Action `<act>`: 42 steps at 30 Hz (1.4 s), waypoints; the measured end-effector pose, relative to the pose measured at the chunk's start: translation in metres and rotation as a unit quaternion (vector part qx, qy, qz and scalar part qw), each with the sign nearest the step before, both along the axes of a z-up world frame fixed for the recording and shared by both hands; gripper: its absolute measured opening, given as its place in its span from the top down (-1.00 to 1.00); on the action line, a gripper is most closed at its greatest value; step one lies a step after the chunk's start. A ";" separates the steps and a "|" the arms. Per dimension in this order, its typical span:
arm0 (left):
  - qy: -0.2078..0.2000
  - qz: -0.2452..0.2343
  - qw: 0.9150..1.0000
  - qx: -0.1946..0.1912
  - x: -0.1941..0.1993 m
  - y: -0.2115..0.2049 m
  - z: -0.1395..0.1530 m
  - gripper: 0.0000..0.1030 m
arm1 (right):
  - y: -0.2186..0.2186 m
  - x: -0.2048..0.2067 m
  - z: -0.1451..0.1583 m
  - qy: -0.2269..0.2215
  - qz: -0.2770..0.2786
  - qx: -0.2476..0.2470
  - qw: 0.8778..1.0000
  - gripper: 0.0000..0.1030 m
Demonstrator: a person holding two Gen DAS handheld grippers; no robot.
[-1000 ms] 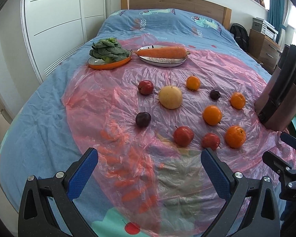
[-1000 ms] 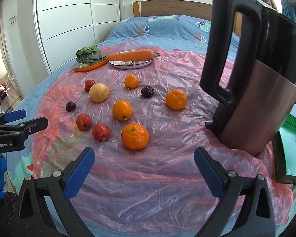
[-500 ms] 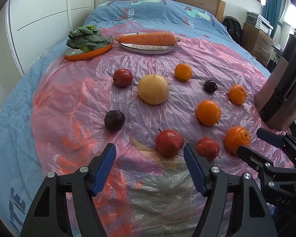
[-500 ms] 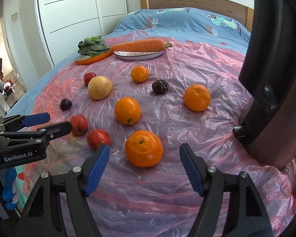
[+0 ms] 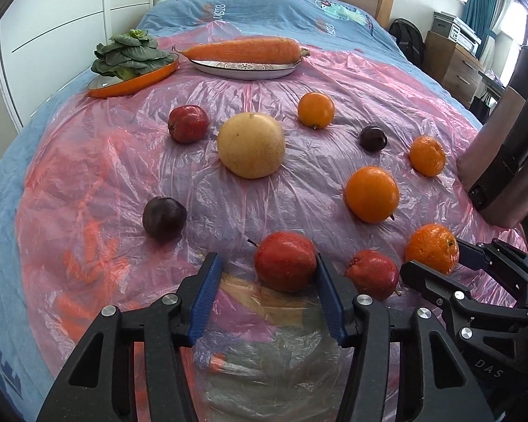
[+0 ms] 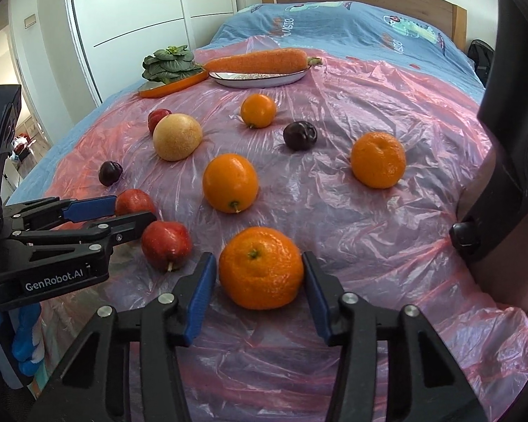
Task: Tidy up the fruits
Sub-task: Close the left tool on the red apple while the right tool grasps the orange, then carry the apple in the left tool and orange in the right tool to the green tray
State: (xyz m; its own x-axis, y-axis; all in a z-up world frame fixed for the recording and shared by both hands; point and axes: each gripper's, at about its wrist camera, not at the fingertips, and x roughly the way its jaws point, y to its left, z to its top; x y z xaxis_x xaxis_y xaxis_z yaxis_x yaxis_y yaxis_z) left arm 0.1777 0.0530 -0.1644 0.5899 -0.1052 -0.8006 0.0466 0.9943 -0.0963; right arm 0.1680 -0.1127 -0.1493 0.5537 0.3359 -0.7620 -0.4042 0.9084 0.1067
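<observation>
While both of my tongs hang low over the bed [image 5: 250, 3], its pink plastic sheet [image 5: 299, 81] fills everything ahead of them. A dark kettle [image 6: 510, 161] looms just right of my right tongs [image 6: 258, 277] and blocks that whole side. Farther ahead lie two dishes: a white one [image 5: 244, 69] bearing a long carrot [image 5: 244, 50], and to its left an orange one [image 5: 137, 79] with leafy greens [image 5: 130, 56].

A pale yellow fruit [image 5: 251, 145] sits ahead of my left tongs [image 5: 267, 286], with oranges to its right and dark plums scattered about.

My left tongs have just been closing, spread around a red apple [image 5: 286, 261]; the right pad looks to touch its side, the left pad stands clear. A second red apple [image 5: 372, 274] lies just right of them. My right tongs have been closing too, framing a mandarin [image 6: 261, 267] with both pads just beside it; I cannot tell whether they press.

Only the right view shows the left tongs from the side, reaching over the apples; only the left view shows the drawers [image 5: 450, 61] by the far wall.
</observation>
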 end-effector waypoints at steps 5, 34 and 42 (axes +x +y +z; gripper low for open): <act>-0.003 -0.010 1.000 0.004 0.003 -0.004 -0.003 0.14 | -0.001 0.000 -0.004 0.001 0.004 0.005 1.000 -0.43; -0.043 0.023 0.999 0.004 -0.030 -0.001 0.043 0.43 | -0.024 -0.024 0.039 -0.017 0.005 0.052 0.998 -0.38; -0.055 -0.011 0.998 0.005 -0.056 -0.038 0.076 0.43 | -0.062 -0.056 0.070 -0.033 -0.018 0.056 0.998 -0.38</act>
State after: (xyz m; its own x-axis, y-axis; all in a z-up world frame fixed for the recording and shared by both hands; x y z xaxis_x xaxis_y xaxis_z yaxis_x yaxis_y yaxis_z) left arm 0.1221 0.0149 -0.0880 0.6722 -0.1107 -0.7321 0.0774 0.9938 -0.0793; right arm 0.1122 -0.1744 -0.0790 0.6149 0.3962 -0.6819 -0.3810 0.9063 0.1829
